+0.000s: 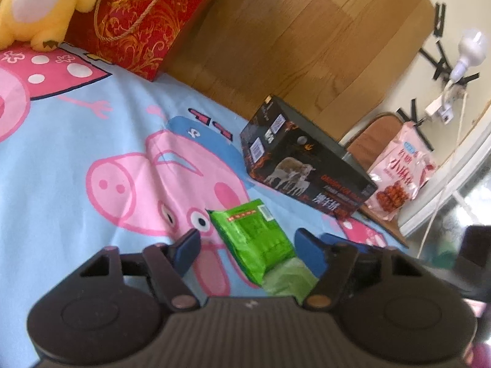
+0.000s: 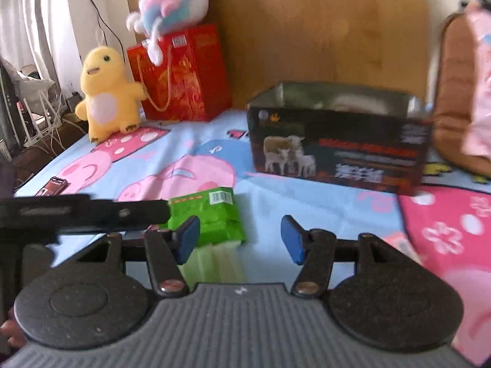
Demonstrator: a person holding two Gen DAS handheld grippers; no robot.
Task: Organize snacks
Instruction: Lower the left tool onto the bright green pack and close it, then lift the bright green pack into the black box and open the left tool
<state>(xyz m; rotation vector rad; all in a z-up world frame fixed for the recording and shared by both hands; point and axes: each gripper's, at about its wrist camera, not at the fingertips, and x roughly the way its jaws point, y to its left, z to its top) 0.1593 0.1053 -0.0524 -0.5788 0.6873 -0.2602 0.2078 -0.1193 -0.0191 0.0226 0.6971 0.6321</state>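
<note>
Your left gripper (image 1: 245, 239) hangs low over the bed sheet (image 1: 76, 153), jaws partly spread, with the green snack packet (image 1: 256, 239) lying between the blue pads (image 1: 188, 242); neither pad touches it, so you hold nothing there; your right gripper (image 2: 241, 236) stands likewise part open and empty, the same green snack packet (image 2: 211, 219) just beyond its left pad, flat on the sheet; the left tool's arm (image 2: 83, 211) crosses in from the left edge beside it. Farther back the open black box (image 2: 337, 135) printed with sheep sits near the headboard side; a red gift bag (image 2: 181, 76) and a yellow plush chick (image 2: 106, 92) stand at the far left corner; a pink snack bag (image 1: 399, 174) leans off the sheet's far right edge.
</note>
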